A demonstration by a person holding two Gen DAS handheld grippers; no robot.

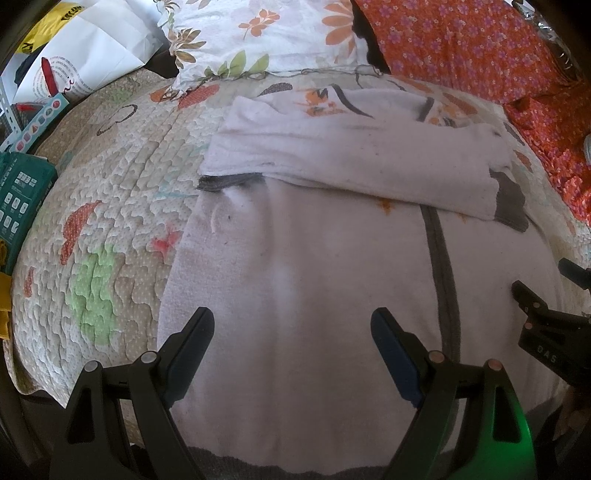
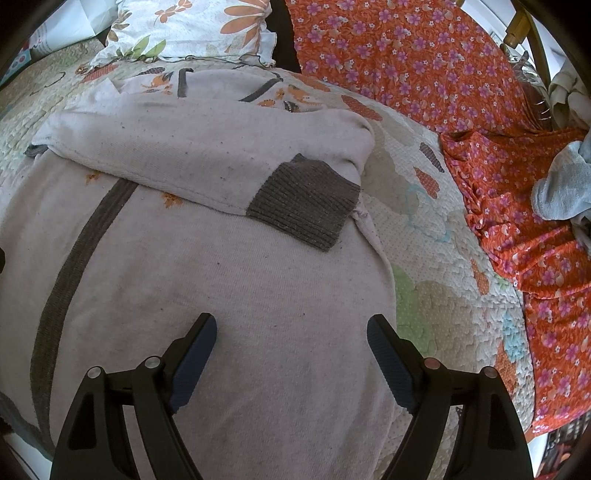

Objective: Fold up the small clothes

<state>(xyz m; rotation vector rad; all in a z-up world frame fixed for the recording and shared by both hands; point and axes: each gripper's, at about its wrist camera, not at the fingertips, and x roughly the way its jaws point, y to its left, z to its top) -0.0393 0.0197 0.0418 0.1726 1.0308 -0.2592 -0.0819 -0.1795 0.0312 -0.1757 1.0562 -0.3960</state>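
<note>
A small pale pink sweater (image 1: pixel 314 258) with grey trim lies flat on the quilted bed; it also shows in the right wrist view (image 2: pixel 221 277). A sleeve (image 1: pixel 351 162) is folded across its chest, its grey ribbed cuff (image 2: pixel 306 206) resting near the sweater's right edge. A grey stripe (image 1: pixel 441 266) runs down the body. My left gripper (image 1: pixel 291 325) is open and empty, just above the sweater's lower body. My right gripper (image 2: pixel 291 332) is open and empty above the sweater's lower right part; it also shows in the left wrist view (image 1: pixel 543 280).
The patterned quilt (image 1: pixel 107 206) covers the bed. A floral pillow (image 1: pixel 266 33) lies at the head. An orange flowered cloth (image 2: pixel 461 74) lies along the right side with a light blue garment (image 2: pixel 561 188) on it. Bags and boxes (image 1: pixel 22 177) sit at the left edge.
</note>
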